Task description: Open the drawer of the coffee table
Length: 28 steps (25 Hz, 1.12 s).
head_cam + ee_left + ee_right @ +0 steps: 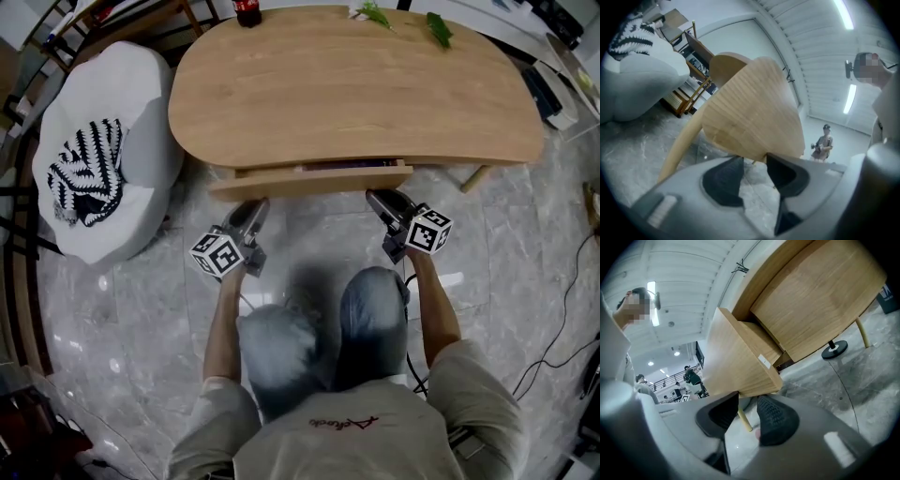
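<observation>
Two handheld grippers sit in our hands, just above our jeans-clad knees (319, 342) in the lower middle of the head view. We hold the left gripper (253, 211) at centre left and the right gripper (380, 202) at centre right, both pointing up the frame at the drawer (309, 178). Both pairs of tongs are spread and pinch nothing. In the left gripper view, pale floor shows through the gap and the drawer's wooden front sits right at the tips. In the right gripper view, the tips likewise meet the lower edge of the drawer front, with floor and a thin table leg (744, 420) between them. We cannot tell whether the tips touch the wood.

The drawer sits under the near edge of the coffee table (356, 84) and stands out a little, a dark slit behind its front. The oval wooden top fills the upper middle of the frame. At its far edge are a dark bottle (247, 11) and green leaves (438, 28). At upper left, a white beanbag (122, 103) carries a black-and-white patterned cloth (86, 173). Grey marble floor (506, 281) surrounds everything.
</observation>
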### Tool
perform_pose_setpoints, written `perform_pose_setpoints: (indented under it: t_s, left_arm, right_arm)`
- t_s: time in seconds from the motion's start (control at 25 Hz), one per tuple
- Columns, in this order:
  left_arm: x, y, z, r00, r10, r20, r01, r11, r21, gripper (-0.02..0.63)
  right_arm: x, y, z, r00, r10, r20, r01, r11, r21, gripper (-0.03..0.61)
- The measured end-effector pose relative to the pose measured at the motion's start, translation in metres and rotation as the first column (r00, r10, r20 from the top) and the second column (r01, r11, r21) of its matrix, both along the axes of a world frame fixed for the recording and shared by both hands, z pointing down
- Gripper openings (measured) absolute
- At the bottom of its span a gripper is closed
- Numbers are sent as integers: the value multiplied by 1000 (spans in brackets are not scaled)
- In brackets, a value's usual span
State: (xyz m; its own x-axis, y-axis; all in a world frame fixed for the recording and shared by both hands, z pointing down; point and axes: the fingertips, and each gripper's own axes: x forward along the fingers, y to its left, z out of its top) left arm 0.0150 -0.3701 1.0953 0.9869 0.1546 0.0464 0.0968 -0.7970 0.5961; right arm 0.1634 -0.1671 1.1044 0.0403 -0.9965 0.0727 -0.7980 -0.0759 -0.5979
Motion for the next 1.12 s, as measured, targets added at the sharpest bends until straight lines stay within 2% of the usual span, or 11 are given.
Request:
perform_pose_setpoints:
  t_s: [0.28, 0.44, 0.84, 1.0, 1.12]
  left_arm:
    - [-35, 30, 3, 999, 32, 20, -33, 999, 27, 136]
    - [-48, 40, 2, 999, 33, 7, -33, 999, 24, 133]
    - [-63, 53, 3, 999, 37, 24, -37, 999, 38, 132]
    - [-68, 56, 6, 999, 31, 36, -33, 997, 70, 78]
    - [-70, 56, 7, 998, 20, 65, -28, 991, 132, 64]
  right_arm:
    - [-31, 29, 2, 999, -28, -22, 28, 1000, -7, 121]
    - [-42, 38, 1, 998, -44, -34, 43, 999, -19, 115]
    - [-53, 47, 5, 998, -54, -27, 53, 999, -5, 106]
    - [-53, 50, 5, 998, -54, -44, 53, 999, -9, 101]
    - [-53, 50, 6, 995, -42, -90, 38, 998, -43, 92]
